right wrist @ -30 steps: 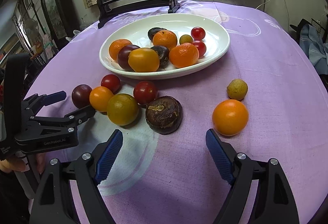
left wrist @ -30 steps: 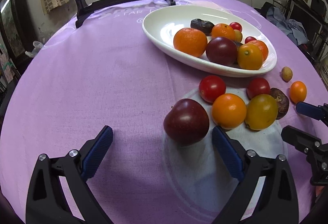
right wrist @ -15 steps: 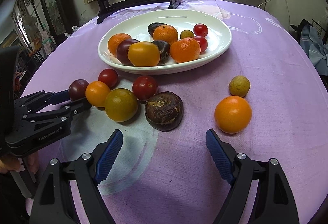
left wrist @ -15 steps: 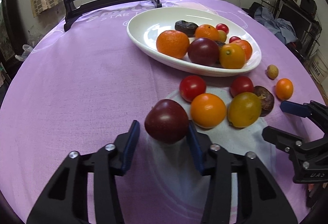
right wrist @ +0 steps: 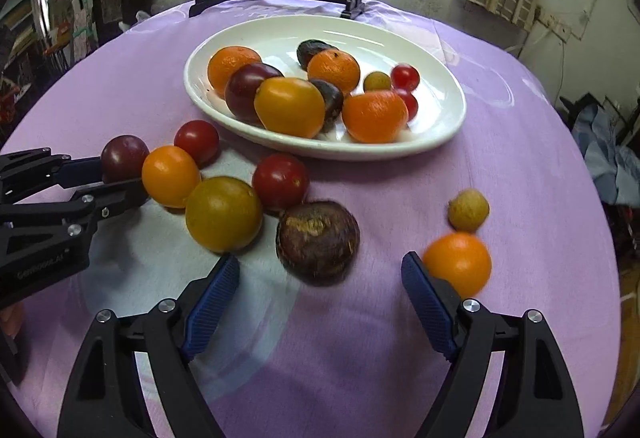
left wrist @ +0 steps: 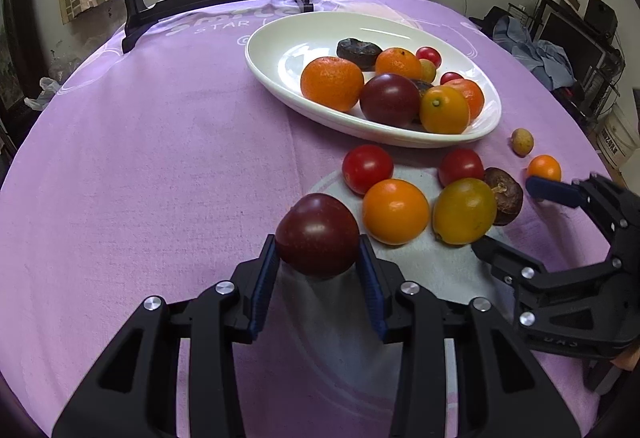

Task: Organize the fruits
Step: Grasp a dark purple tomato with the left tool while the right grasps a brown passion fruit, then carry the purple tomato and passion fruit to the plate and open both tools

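Jaws of the left gripper (left wrist: pixel 319 262) are being closed on the dark purple, smooth-skinned round plum (left wrist: pixel 318 234), whose sides are already being pressed by both blue pads, so the fruit is being grasped where it sits on the purple tablecloth (left wrist: pixel 168 157), at the near edge of the loose cluster of fruit. Jaws of the right gripper (right wrist: pixel 320 278) are being narrowed slightly while spread wide, nothing being gripped; the wrinkled dark brown round fruit (right wrist: pixel 318 242) is being framed between them, untouched by either pad, with a small orange citrus (right wrist: pixel 458 264) lying just beside the right-hand finger. The step in hand is judged to be the picking-up of loose fruit for transfer into the white oval ceramic dish (left wrist: pixel 276 49), which is standing farther back and is already being filled with oranges, plums and tomatoes. A firm but gentle hold is being called for next, then a clean lift clear of the neighbouring orange-yellow tomato (left wrist: pixel 395 210), and a carry to a bare part of the dish.
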A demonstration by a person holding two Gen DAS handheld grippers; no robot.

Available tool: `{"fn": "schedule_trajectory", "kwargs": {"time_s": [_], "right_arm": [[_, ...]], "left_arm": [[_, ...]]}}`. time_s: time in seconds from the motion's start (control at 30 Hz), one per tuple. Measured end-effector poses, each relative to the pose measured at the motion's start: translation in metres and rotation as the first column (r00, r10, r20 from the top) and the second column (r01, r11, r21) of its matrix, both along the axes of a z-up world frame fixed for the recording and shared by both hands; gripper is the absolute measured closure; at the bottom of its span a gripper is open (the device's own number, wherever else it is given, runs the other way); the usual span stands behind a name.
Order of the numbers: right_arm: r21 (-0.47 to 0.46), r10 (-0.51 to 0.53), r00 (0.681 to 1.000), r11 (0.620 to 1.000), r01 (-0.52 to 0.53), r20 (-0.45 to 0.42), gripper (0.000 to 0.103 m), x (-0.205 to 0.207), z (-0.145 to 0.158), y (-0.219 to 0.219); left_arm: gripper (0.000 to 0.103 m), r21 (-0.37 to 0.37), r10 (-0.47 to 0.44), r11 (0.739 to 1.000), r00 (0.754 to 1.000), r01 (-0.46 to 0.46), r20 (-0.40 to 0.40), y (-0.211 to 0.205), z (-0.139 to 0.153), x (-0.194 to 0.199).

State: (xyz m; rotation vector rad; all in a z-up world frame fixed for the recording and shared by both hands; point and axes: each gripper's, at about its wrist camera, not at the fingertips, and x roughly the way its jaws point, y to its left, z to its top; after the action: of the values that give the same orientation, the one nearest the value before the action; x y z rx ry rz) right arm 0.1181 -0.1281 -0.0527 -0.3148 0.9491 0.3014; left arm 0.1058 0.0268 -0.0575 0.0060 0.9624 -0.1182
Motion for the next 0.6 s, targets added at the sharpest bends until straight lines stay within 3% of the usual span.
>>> {"fn": "schedule_trajectory", "kwargs": {"time_s": [0.03,0.1,0.17,0.23,0.4,0.6], "right_arm": [[0.006,0.013,1.0,1.0,-0.013,-0.003,0.032,0.002,0.001,0.002],[0.057,0.031,0.999,0.998,-0.029,-0.03,0.041,0.007,0.001,0.003],[0.072,0.031,0.999,0.997,-0.029,-0.024,0.043,0.006,0.001,0.001],[0.077,0.017,1.0,0.997,-0.016,-0.009,0.062,0.002,0.002,-0.002],[0.119,0.006,1.0,0.993,-0.003,-0.022,0.062,-0.005,0.006,-0.011],[0.186,-0.03,0.999,0.982,0.022,0.036,0.062,-0.014,0.025,-0.027]], "left_arm": [[0.064,-0.002,0.0,1.0,1.0,0.0,-0.001,0.0,0.0,0.0],[0.064,0.0,0.005,1.0,1.0,-0.005,0.0,0.0,0.0,0.0],[0.064,-0.005,0.007,1.0,1.0,-0.007,-0.001,0.002,-0.001,0.001],[0.064,-0.007,0.005,1.0,1.0,-0.005,0.0,0.001,0.0,0.001],[0.064,-0.011,-0.005,1.0,1.0,0.005,0.005,0.0,0.0,-0.001],[0.064,-0.034,0.02,0.999,1.0,-0.02,0.009,0.004,0.007,-0.003]]}}
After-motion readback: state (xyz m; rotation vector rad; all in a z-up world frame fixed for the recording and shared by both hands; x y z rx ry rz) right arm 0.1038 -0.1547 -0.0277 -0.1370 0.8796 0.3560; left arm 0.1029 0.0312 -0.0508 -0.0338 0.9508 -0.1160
